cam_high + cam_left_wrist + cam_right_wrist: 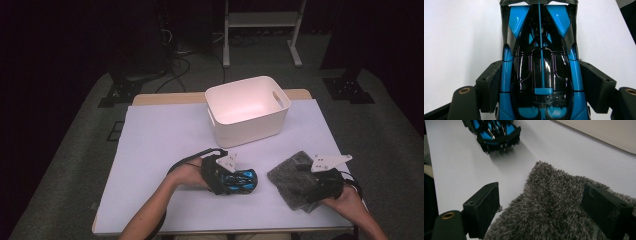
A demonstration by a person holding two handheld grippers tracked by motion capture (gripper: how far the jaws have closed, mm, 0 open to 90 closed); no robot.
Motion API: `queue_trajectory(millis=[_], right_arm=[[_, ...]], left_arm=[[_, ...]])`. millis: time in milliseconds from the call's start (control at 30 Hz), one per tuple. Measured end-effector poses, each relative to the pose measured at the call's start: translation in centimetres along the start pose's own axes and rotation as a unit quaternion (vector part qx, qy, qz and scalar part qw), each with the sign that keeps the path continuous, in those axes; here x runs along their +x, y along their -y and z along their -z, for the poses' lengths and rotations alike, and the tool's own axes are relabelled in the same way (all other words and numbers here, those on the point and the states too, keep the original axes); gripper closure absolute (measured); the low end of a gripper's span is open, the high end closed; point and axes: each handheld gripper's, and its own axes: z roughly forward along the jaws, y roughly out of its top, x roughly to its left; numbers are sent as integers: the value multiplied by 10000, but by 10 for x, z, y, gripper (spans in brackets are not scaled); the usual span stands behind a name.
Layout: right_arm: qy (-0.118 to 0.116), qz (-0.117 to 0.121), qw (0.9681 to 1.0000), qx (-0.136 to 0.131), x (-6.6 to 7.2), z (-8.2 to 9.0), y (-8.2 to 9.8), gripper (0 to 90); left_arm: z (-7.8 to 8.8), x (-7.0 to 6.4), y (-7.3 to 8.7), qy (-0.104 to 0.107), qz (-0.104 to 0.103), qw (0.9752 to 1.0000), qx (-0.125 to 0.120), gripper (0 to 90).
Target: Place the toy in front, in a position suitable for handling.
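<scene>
A blue and black toy car (245, 179) lies over the white table sheet near the front middle. My left gripper (231, 182) is shut on it. In the left gripper view the two pads (490, 85) press the car (541, 50) on both flanks, its length running away from the camera. A grey fuzzy cloth (289, 177) lies at the front right. My right gripper (306, 187) stands open over the cloth's near part. In the right gripper view its jaws spread wide over the cloth (554, 205), and the car's end (496, 137) shows farther off.
An empty white bin (215, 97) with cut-out handles stands at the back middle of the table, and its wall (604, 132) edges the right gripper view. The white sheet (160, 150) covers the tabletop. A white stand and black gear sit on the floor beyond.
</scene>
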Motion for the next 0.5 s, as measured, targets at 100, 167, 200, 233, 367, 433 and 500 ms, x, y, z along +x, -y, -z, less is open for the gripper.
queue_trajectory(millis=[100,167,200,233,367,433,500], right_arm=[[15,-7,10000,-18,-1,0,2,138],[25,-24,10000,-40,-1,0,4,138],[28,-36,10000,-54,-1,0,5,138],[24,-49,10000,-60,-1,0,6,138],[8,-74,10000,-48,-2,-1,8,138],[1,-66,10000,-33,-1,-3,9,138],[-10,-52,10000,-7,-1,-4,9,138]], left_arm=[[-8,-1,-3,83,-10,10000,24,260],[-12,-2,-5,109,-15,9999,66,260],[-14,-2,-6,115,-32,9999,80,260],[-16,-3,-6,117,-15,9999,91,261],[-21,-6,-10,99,-43,9999,81,260],[-21,-7,-10,63,-42,9999,90,260],[-22,-9,-9,38,6,10000,86,260]])
